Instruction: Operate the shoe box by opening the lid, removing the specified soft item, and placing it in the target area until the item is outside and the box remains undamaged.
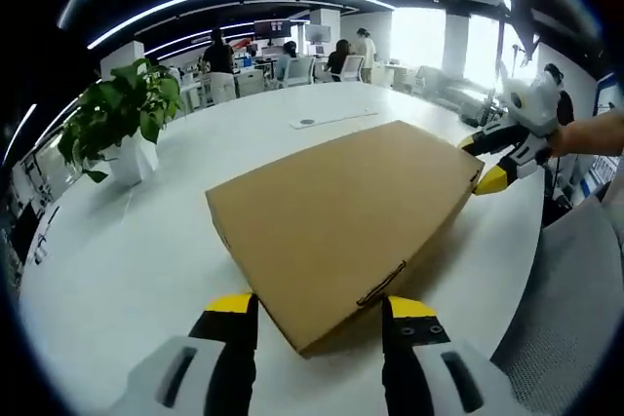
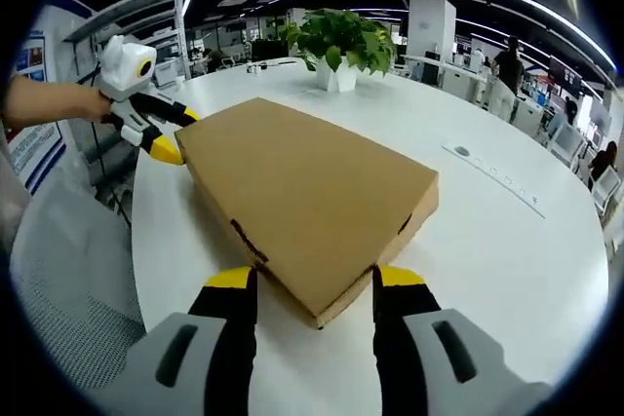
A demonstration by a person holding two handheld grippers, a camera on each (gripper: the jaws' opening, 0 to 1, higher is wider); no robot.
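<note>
A closed brown cardboard shoe box (image 1: 341,211) lies flat on the round white table (image 1: 117,270), lid down. My left gripper (image 1: 321,306) is open, its yellow-tipped jaws straddling the box's near corner. At the opposite corner my right gripper (image 1: 485,161) is held by a hand, one jaw on each side of that corner. In the right gripper view the same box (image 2: 302,192) lies ahead, with my right gripper (image 2: 316,279) open around its near corner. My left gripper (image 2: 175,133) stands at the far left corner. The box's contents are hidden.
A potted green plant (image 1: 122,119) (image 2: 341,41) stands on the table beyond the box. A thin flat strip (image 1: 331,121) (image 2: 492,174) lies on the table. A grey mesh chair (image 1: 575,309) (image 2: 68,270) sits at the table's edge. People and desks fill the background.
</note>
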